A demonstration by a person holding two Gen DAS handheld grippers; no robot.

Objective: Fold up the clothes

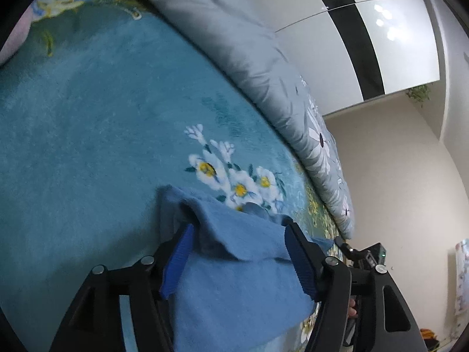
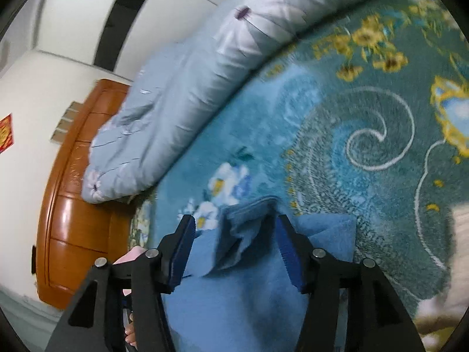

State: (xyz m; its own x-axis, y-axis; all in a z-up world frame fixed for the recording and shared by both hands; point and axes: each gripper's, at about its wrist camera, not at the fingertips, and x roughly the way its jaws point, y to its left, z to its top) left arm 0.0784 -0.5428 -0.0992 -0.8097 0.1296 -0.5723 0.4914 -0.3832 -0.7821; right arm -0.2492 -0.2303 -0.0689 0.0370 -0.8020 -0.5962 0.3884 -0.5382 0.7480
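Observation:
A blue fleece garment (image 1: 234, 293) lies on the bed. In the left wrist view its folded edge sags loosely between the blue pads of my left gripper (image 1: 239, 228), which stands open around it without pressing. In the right wrist view another bunched, folded part of the same blue garment (image 2: 234, 293) rises between the jaws of my right gripper (image 2: 236, 220). This gripper is open too, with a gap showing beside each pad.
A teal floral blanket (image 1: 102, 132) covers the bed. A rolled grey-blue quilt (image 1: 249, 52) runs along its far side against a white wardrobe (image 1: 395, 44). A wooden headboard (image 2: 76, 205) stands at the left of the right wrist view.

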